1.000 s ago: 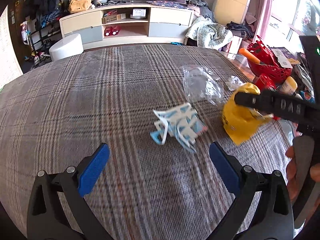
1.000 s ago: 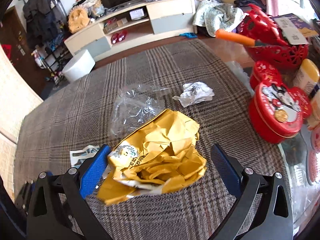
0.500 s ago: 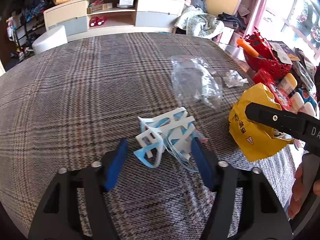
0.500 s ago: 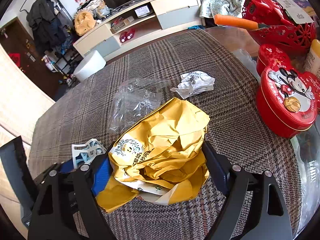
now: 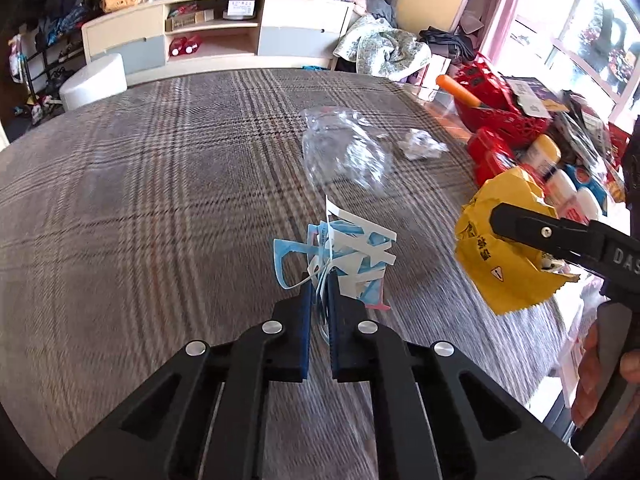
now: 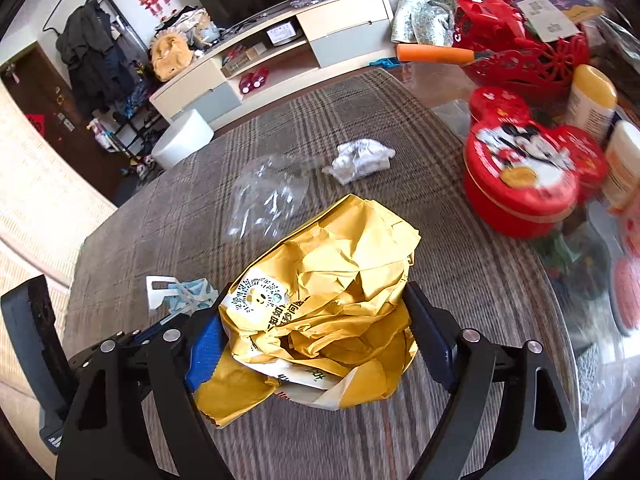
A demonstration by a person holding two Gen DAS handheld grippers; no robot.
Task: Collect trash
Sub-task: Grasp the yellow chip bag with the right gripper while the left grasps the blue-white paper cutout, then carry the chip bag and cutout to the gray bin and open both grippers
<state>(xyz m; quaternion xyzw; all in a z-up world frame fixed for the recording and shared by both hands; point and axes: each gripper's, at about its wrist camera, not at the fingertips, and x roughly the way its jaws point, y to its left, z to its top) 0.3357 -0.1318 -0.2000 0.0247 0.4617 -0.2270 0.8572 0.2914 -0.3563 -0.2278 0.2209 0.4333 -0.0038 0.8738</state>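
Within a second, the left gripper (image 5: pixel 319 300) has closed on the blue-and-white cut paper scrap (image 5: pixel 344 256) and the right gripper (image 6: pixel 316 344) on the crumpled yellow bag (image 6: pixel 324 312), above the plaid tablecloth (image 5: pixel 160 184), leaving clear plastic wrap (image 5: pixel 344 152) and a white wad (image 5: pixel 420 144) uncollected.

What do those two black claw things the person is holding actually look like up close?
Both look alike. The left gripper and right gripper are matte black plastic frames with cut-out triangular openings and silver round rivets. Each finger carries a ribbed blue pad. White letters "DAS" show on the right one's side. No cables or sleeves visible; bare fingers show.
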